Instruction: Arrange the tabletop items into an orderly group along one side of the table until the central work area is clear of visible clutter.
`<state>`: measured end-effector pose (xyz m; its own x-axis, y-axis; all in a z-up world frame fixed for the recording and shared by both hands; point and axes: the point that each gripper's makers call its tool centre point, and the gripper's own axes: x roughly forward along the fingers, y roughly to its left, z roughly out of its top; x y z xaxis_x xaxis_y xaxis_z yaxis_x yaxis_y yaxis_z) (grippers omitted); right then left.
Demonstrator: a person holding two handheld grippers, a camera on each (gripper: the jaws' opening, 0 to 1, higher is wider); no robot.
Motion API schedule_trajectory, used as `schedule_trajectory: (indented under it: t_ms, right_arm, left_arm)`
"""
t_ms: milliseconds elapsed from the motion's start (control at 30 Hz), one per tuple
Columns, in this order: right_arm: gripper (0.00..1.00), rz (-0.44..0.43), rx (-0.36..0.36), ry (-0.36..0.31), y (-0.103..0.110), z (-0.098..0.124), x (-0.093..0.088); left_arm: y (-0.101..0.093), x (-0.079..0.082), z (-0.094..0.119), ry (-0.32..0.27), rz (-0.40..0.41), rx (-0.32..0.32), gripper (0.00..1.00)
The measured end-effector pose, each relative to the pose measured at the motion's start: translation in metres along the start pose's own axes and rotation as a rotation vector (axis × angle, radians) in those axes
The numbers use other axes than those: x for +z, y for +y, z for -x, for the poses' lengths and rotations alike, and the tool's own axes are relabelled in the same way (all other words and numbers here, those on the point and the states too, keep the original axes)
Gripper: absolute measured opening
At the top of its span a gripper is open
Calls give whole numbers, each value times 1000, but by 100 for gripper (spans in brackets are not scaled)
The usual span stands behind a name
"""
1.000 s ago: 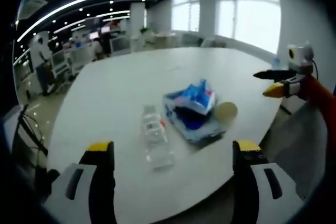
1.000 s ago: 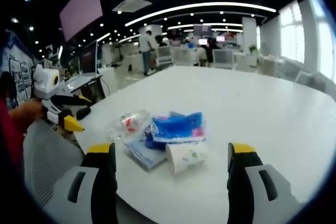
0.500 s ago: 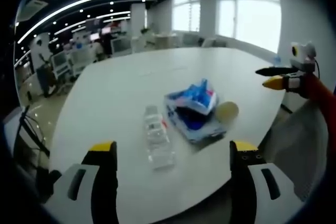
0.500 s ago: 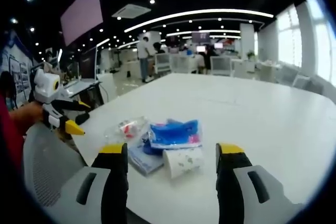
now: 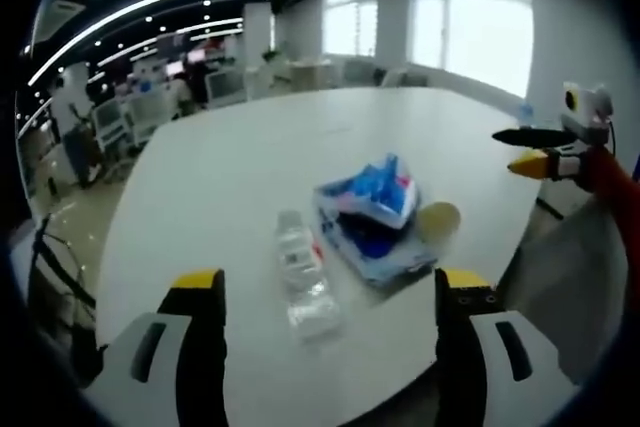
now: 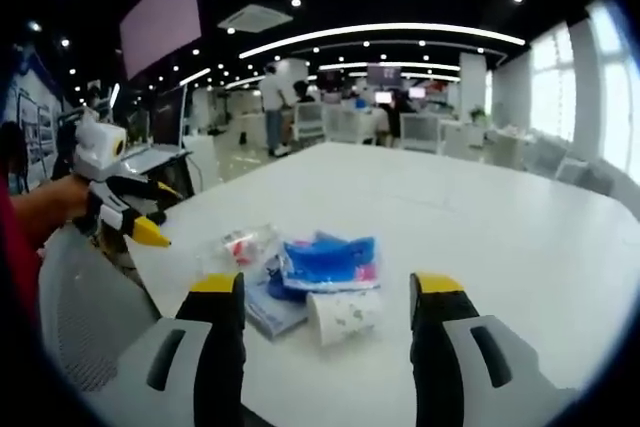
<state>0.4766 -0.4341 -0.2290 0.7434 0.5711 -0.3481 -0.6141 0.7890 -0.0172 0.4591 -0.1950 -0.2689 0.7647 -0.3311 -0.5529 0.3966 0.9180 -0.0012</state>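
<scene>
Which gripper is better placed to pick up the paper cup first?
Probably the right gripper: the paper cup lies on its side between its open fingers, nearest it. From the left gripper, the bottle and blue packets come first.

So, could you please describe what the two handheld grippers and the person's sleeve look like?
Each gripper has white jaws with black inner faces and yellow tips: the left gripper and the right gripper match. The person's sleeve is red.
</scene>
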Motion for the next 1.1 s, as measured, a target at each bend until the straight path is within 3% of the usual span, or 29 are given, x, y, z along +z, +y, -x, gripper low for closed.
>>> schedule_trajectory:
  t_ms: [467, 667, 1100]
  right_arm:
    - [64, 32, 10, 17, 5, -8, -5]
    - [64, 22, 8, 18, 3, -8, -7]
    - [64, 9, 7, 10, 0, -9, -6]
  left_arm:
    - [26, 14, -48, 87, -28, 32, 79]
    - [24, 3, -75, 175, -30, 3, 76]
    - [38, -21, -111, 320, -71, 39, 67]
